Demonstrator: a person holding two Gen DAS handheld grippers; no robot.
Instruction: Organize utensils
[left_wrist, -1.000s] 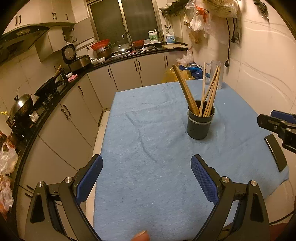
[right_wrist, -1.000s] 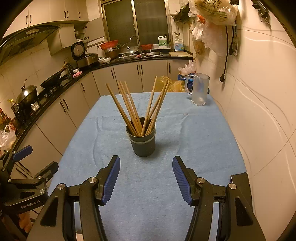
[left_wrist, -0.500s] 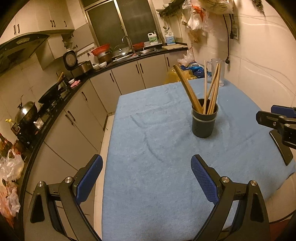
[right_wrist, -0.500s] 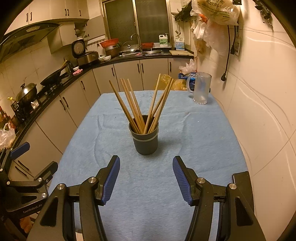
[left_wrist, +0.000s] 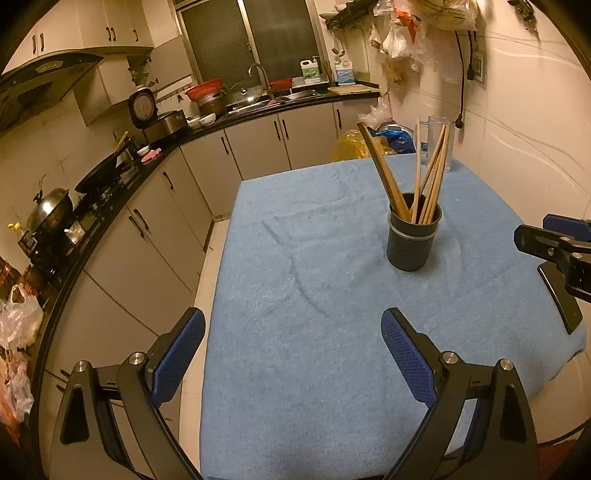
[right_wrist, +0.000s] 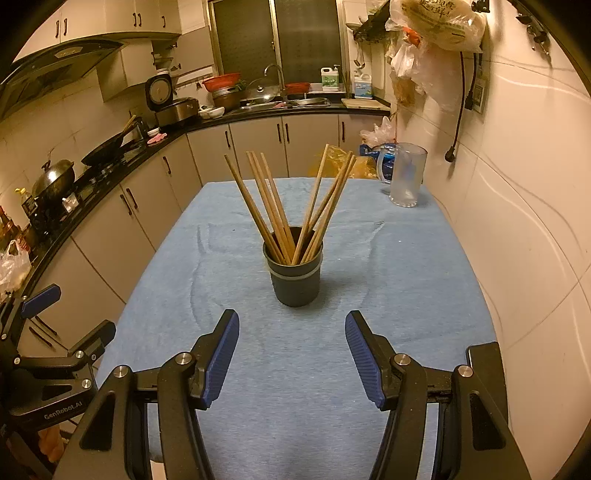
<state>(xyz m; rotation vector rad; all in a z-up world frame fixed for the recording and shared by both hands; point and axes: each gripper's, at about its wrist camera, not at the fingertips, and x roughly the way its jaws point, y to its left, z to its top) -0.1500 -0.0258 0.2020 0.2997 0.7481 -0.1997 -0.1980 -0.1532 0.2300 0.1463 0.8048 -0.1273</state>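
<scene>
From your left wrist camera, your left gripper (left_wrist: 291, 354) hangs over the near left edge of a table covered by a blue cloth (left_wrist: 295, 295), its blue-padded fingers spread wide apart with nothing between them. A dark cup (left_wrist: 413, 242) stands upright on the cloth toward the far right part of the table, well apart from the fingers. In it are wooden chopsticks (left_wrist: 410, 173), leaning outward in two bunches. Only this view shows the floor beside the table's left edge, and your right gripper (left_wrist: 554, 254) entering at the right edge of the table, seen side-on.

From your right wrist camera, your right gripper (right_wrist: 291, 354) faces the cup (right_wrist: 294, 275) head-on, near but not touching, fingers wide apart and empty. Here the chopsticks (right_wrist: 291, 206) fan out clearly: several lean left, several lean right, their tips crossing inside the cup. The cup has a pale band around it below the rim. This view alone shows in full a clear glass jug (right_wrist: 406, 175) with a handle, upright at the far right corner of the cloth (right_wrist: 406, 277). Your left gripper (right_wrist: 55, 332) shows at the lower left, off the table's left edge.
</scene>
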